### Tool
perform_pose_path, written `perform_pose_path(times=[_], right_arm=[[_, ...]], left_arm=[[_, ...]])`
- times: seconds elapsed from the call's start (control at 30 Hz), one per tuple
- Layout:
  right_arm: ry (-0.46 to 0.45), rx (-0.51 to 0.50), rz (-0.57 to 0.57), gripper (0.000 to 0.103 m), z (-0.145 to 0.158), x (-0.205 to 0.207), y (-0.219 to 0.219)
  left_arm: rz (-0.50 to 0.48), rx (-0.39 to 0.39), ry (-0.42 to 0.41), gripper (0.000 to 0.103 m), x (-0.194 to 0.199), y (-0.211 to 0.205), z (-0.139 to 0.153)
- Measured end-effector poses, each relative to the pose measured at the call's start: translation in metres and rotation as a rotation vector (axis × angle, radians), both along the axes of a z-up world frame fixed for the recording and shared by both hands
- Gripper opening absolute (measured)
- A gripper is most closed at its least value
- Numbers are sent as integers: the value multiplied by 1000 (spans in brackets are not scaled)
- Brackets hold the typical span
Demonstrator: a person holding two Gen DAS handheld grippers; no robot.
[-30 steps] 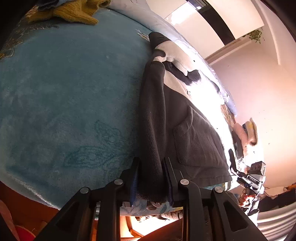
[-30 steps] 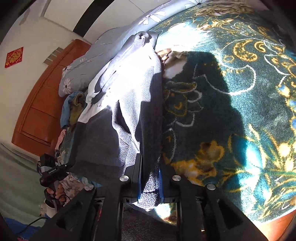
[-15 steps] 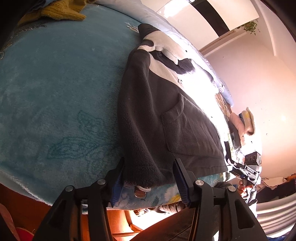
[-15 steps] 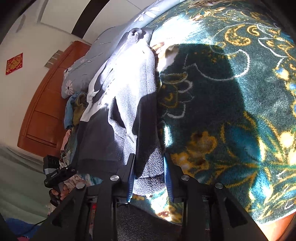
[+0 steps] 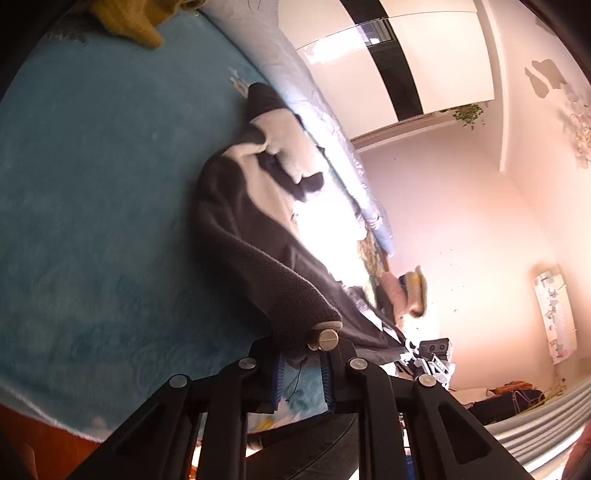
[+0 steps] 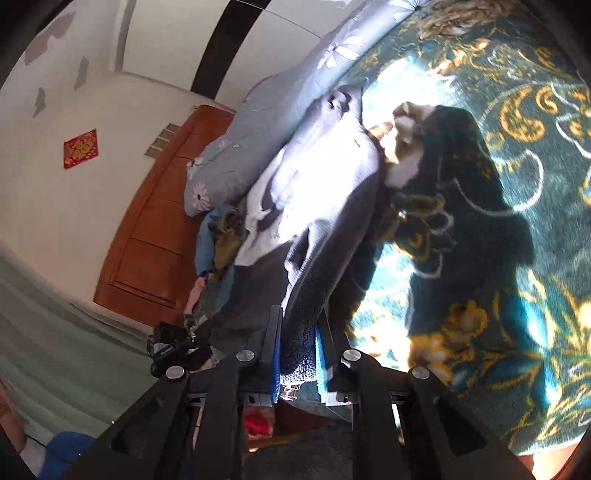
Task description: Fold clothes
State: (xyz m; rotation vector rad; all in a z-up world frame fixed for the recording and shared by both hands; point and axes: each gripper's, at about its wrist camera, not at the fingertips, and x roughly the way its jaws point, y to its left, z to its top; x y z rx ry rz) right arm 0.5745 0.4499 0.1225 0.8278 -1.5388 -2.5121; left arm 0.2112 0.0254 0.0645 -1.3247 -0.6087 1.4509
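A dark grey fleece jacket [image 5: 258,251] with white panels lies lengthwise on the bed's teal blanket [image 5: 92,221]. At its near hem my left gripper [image 5: 301,363] has jaws closing, and the hem corner with a brass snap [image 5: 322,339] is pinched between the tips and raised off the blanket. In the right wrist view the same jacket [image 6: 332,206] is half sunlit, beside the gold-patterned blanket [image 6: 498,258]. My right gripper [image 6: 299,354] has jaws closing too, with the thick hem filling the gap between its blue pads.
A yellow knitted garment [image 5: 140,22] lies at the far left of the blanket. A pale blue floral quilt [image 6: 258,129] runs along the far side, with a clothes pile [image 6: 221,236] and wooden headboard [image 6: 155,229] beyond. The bed's near edge [image 5: 55,417] is just below my grippers.
Both grippers opened wider half a second ago and have closed again on the hem. Both have risen and tipped upward, so the hem is lifted and more wall shows.
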Motion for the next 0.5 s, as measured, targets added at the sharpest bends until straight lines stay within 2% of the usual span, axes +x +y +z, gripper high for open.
perform_pose_path(times=[0.1, 0.23, 0.33, 0.5], right_arm=[[52, -16, -19, 16, 23, -24, 19], [59, 3, -43, 16, 50, -70, 51], [51, -16, -79, 16, 62, -104, 85], [-12, -58, -121, 16, 64, -171, 139]], left_arm=[[-1, 47, 1, 17, -34, 22, 23], [2, 64, -2, 18, -89, 61, 49], [16, 35, -12, 17, -134, 95, 56], [50, -17, -35, 17, -205, 155, 57]])
